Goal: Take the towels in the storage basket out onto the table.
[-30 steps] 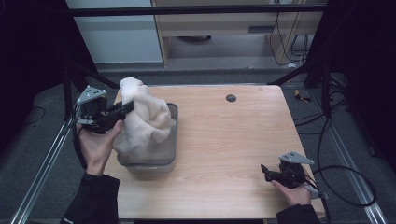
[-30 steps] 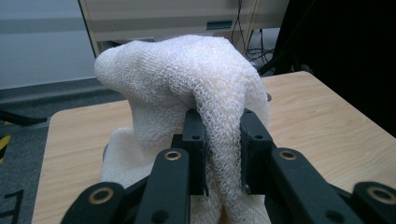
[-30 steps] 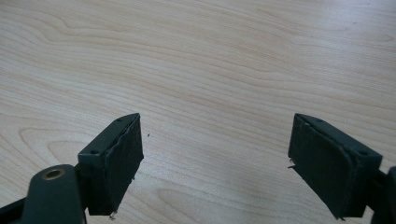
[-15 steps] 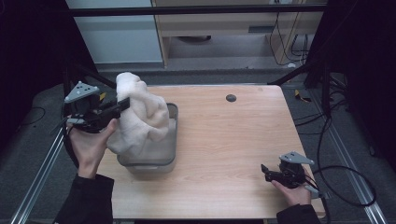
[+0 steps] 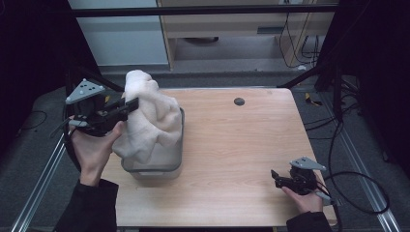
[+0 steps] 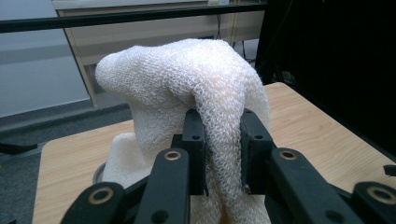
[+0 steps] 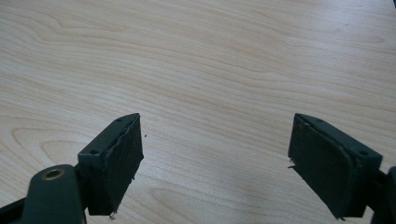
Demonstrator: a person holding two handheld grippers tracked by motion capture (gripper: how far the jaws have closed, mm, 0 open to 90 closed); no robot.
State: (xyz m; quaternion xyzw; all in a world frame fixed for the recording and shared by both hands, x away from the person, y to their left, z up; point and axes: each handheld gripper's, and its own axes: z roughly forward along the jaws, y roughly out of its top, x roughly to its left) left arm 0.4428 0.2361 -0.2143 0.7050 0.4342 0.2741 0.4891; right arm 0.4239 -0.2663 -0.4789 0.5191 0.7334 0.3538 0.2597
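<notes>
The cream knitted towel hides most of the grey bin beneath it. Left gripper pinches a fold; right gripper, well apart from the bin, gapes empty.

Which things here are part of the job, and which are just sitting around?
Part of the job:
- white towel
- clear tub
- left hand-held gripper, shut on the towel

Just sitting around:
- right hand-held gripper, open over bare table
- dark round spot

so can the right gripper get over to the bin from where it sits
Probably yes: the right gripper stands open, holding nothing, with only bare table between it and the bin. The towel drapes over the bin, clamped by the left gripper.
</notes>
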